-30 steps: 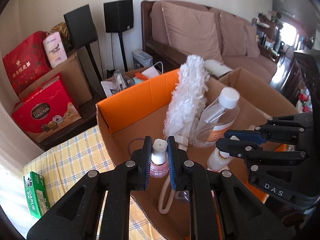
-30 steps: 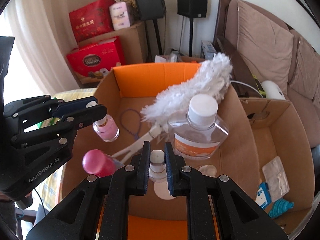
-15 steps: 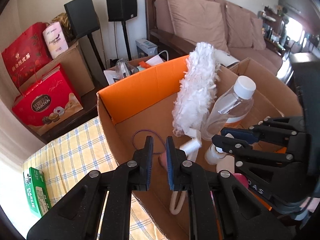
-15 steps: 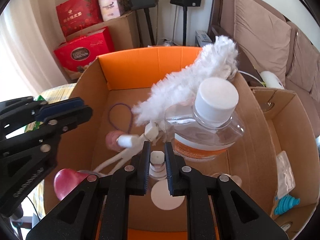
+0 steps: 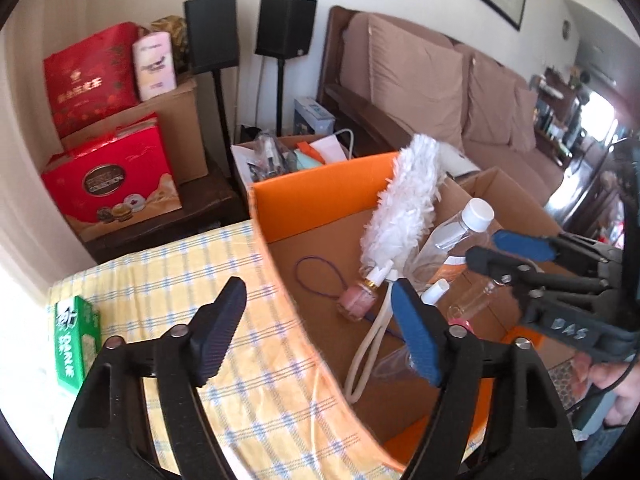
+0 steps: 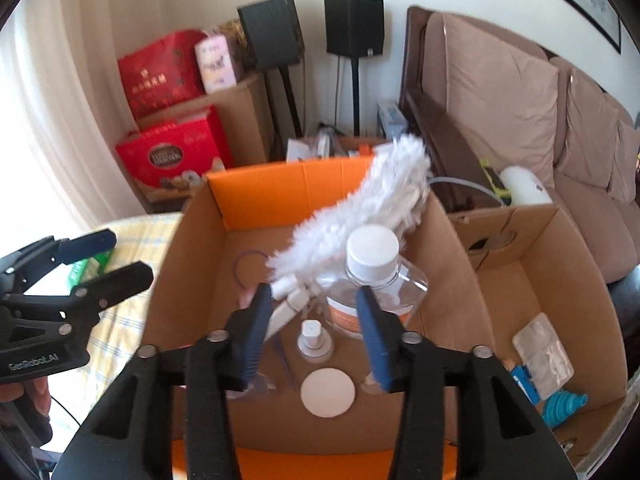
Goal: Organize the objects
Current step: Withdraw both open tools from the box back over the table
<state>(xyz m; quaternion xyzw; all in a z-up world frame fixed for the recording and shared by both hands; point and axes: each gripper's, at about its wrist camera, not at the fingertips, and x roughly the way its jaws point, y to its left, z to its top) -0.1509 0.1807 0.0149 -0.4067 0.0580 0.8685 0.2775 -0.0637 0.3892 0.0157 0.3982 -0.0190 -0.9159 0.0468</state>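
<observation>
My left gripper hangs over the left wall of the orange cardboard box, its jaws opening with nothing between them. A small pink bottle lies on the box floor just ahead of it. My right gripper is over the box's near half, jaws opening too. A small clear bottle with a white cap stands on the floor below the gap, free of the pads. Behind it a large clear bottle stands with a white fluffy duster leaning on it.
A white disc and a purple loop lie in the box. To the right, a second carton holds a blue funnel and a plastic packet. A green packet lies on the yellow checked cloth. A sofa stands behind.
Both grippers went from shut to open. The left one let go of the pink bottle and drew back left over the box wall. The right one released the small white-capped bottle and rose.
</observation>
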